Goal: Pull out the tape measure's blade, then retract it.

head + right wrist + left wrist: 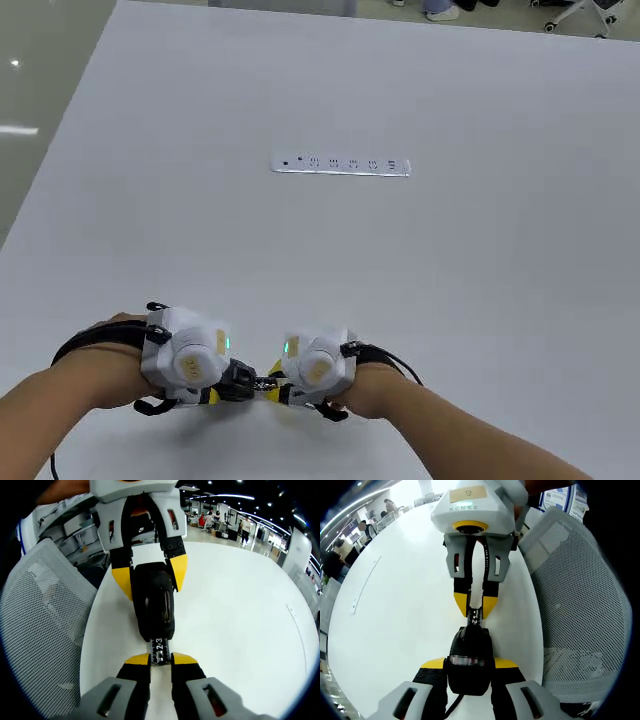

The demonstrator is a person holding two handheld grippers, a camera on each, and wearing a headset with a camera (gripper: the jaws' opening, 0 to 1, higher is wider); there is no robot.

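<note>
Inside left hand-held gripper (469,663), tape measure (470,645) half-covered

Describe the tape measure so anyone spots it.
Look at the near edge of the white table. The tape measure is the black case held by the left gripper, its numbered blade pinched by the right gripper, unlike the distant white strip.

Lighting: bright, even, overhead; ceiling strip lights (240,496) in view. Tabletop (400,260): white, nearly washed out; shadows faint, soft. Floor (30,100): glare spots. Gripper views: heavy fisheye bending toward edges, distant background soft. Blade (159,652): numerals crisp. Head view: sharp throughout.
</note>
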